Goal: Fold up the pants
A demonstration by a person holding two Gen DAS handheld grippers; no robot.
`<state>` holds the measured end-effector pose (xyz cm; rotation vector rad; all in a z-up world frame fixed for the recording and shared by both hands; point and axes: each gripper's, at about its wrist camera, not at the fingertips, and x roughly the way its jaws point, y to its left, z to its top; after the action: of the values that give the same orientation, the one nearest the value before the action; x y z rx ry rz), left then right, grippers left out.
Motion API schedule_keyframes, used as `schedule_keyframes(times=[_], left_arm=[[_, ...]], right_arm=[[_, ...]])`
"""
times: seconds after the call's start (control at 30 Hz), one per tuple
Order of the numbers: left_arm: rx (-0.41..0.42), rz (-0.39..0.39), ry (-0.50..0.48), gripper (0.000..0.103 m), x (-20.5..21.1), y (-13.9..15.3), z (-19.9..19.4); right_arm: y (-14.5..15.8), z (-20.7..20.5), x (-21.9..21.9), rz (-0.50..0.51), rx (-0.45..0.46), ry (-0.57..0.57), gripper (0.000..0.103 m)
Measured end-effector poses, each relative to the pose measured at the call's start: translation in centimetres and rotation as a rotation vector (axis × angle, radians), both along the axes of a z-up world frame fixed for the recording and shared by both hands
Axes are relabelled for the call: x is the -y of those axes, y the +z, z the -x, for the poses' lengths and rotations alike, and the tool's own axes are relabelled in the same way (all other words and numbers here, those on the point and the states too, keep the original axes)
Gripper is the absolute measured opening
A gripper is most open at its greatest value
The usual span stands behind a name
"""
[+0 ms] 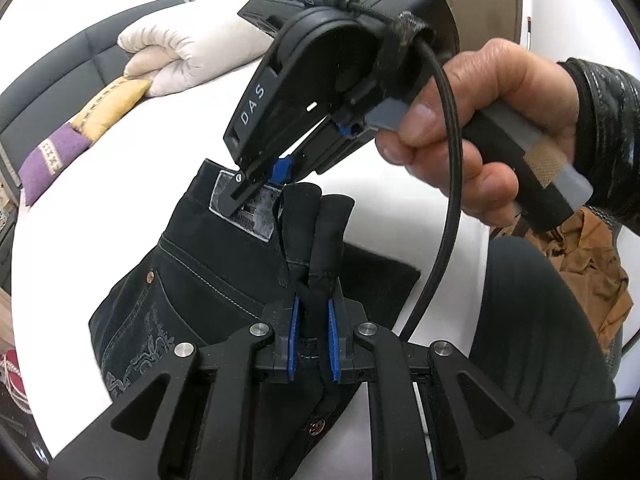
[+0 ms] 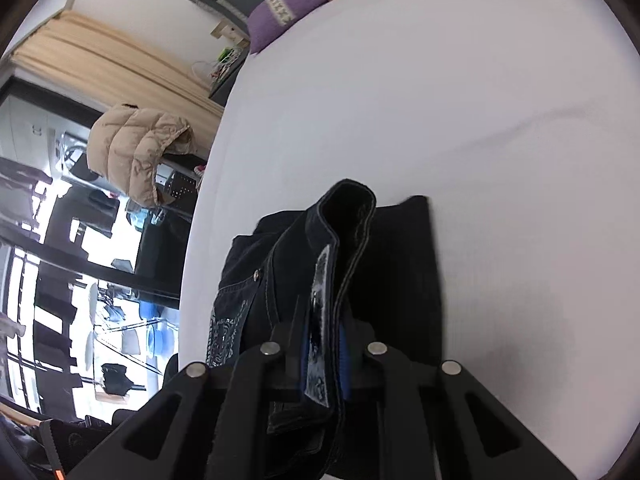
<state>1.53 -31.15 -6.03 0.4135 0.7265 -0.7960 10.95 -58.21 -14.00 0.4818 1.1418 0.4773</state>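
Observation:
Dark denim pants (image 1: 200,272) with pale embroidered pockets hang bunched over the white bed (image 1: 400,208). At the bottom of the left wrist view, my left gripper (image 1: 312,308) is shut on a folded wad of waistband, blue pads pressing both sides. My right gripper (image 1: 256,186), held by a hand (image 1: 480,120), pinches the waistband at the grey label patch (image 1: 260,216). In the right wrist view the right gripper (image 2: 324,324) is shut on that waistband with the patch (image 2: 320,280) between its pads, and the pants (image 2: 400,260) trail onto the sheet.
Cream (image 1: 172,56), yellow (image 1: 112,104) and purple (image 1: 52,160) pillows lie along a grey headboard (image 1: 48,80). A brown garment (image 1: 592,264) sits at the right by the person's dark-clad leg. A beige puffer jacket (image 2: 136,152) hangs beyond the bed's edge.

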Motion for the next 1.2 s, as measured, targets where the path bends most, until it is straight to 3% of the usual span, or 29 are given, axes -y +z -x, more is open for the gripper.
schedule_keyframes(times=[0.2, 0.33, 0.4, 0.47, 0.53, 0.57, 0.67, 0.73, 0.83, 0.9, 0.97, 1.0, 1.07, 1.2], left_arm=[[-0.059, -0.026, -0.011, 0.01, 1.0, -1.8, -0.6], [-0.174, 0.003, 0.016, 0.012, 0.7, -3.5, -2.7], [-0.244, 0.076, 0.016, 0.014, -0.6, -2.6, -3.4], [-0.315, 0.154, 0.022, 0.014, -2.1, -1.9, -3.9], [-0.392, 0.265, 0.033, 0.014, -4.5, -0.7, -4.3], [-0.403, 0.298, 0.041, 0.014, -5.5, -0.3, -4.4], [-0.415, 0.412, 0.084, 0.014, -9.4, 1.5, -5.8], [-0.441, 0.469, 0.126, 0.014, -11.2, 1.2, -7.3], [-0.551, 0.564, 0.21, 0.014, -13.5, -1.7, -10.7], [-0.675, 0.604, 0.268, 0.014, -14.3, -5.2, -12.7], [-0.789, 0.612, 0.336, 0.014, -14.8, -9.0, -14.2], [-0.806, 0.591, 0.35, 0.014, -14.8, -9.9, -14.4], [-0.78, 0.548, 0.361, 0.014, -14.5, -10.3, -14.0], [-0.717, 0.449, 0.381, 0.014, -13.4, -9.3, -13.3]], right_arm=[[-3.1, -0.4, 1.9, -0.045, -0.06, -0.009, 0.014], [-7.5, -0.7, 3.5, -0.124, -0.107, -0.039, 0.017], [-8.1, -0.4, 4.1, -0.189, -0.093, -0.047, 0.018], [-7.8, 0.1, 4.4, -0.22, -0.094, -0.052, 0.028], [-6.8, 0.6, 4.7, -0.197, -0.081, -0.065, 0.037], [-6.0, 1.0, 5.2, -0.165, -0.065, -0.086, 0.052], [-3.4, 2.7, 6.6, -0.107, -0.025, -0.142, 0.055], [-1.3, 3.7, 6.6, -0.111, 0.012, -0.132, 0.052], [1.2, 5.0, 4.0, -0.148, 0.073, -0.061, 0.046], [0.8, 5.1, 2.0, -0.159, 0.057, -0.029, 0.044], [-1.6, 5.0, 0.4, -0.152, -0.007, -0.006, 0.04], [-2.9, 4.8, -0.1, -0.13, -0.048, -0.01, 0.038], [-5.9, 4.8, -1.0, -0.037, -0.112, -0.027, 0.0], [-7.3, 5.9, 0.8, -0.149, -0.09, -0.117, 0.0]])
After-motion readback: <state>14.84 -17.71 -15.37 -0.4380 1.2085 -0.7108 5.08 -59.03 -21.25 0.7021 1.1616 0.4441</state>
